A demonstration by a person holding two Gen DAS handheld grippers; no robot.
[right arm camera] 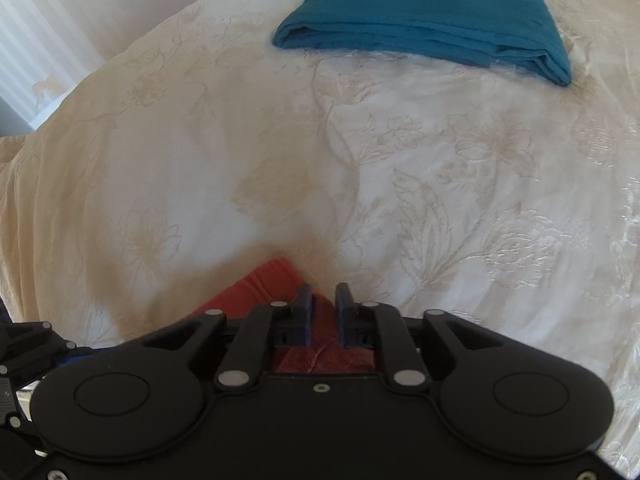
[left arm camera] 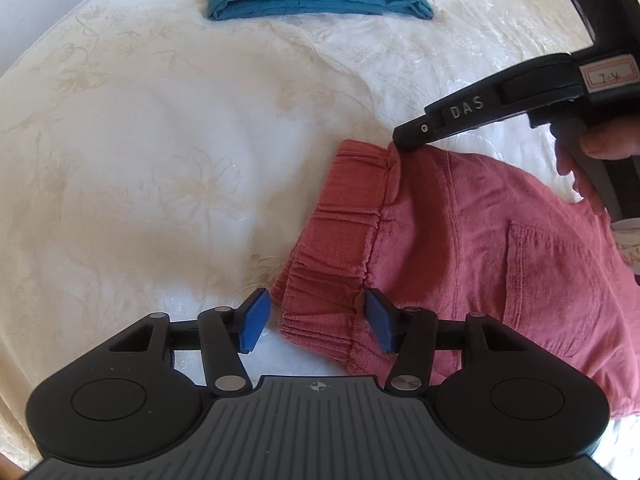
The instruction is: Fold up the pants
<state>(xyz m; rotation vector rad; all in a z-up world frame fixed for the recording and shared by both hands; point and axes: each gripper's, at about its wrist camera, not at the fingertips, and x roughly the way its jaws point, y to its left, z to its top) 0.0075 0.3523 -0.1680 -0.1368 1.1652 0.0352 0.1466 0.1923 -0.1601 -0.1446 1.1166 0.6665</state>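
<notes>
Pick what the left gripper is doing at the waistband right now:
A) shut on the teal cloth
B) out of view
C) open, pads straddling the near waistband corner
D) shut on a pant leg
C: the left gripper is open, its blue pads either side of the red pants waistband corner.

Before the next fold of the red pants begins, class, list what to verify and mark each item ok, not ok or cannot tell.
1. Right tool shut on the pants at the far waistband corner: ok; the right wrist view shows red cloth between its nearly closed blue pads.
2. Left tool gripping the near waistband corner: not ok; it is open, its pads either side of the band.
3. Waistband flat: not ok; it is bunched.
4. Bedspread ahead free for the fold: ok.
5. Blue cloth out of the way: ok; it lies folded at the far side.
6. Pant legs straight: cannot tell; out of view.
</notes>
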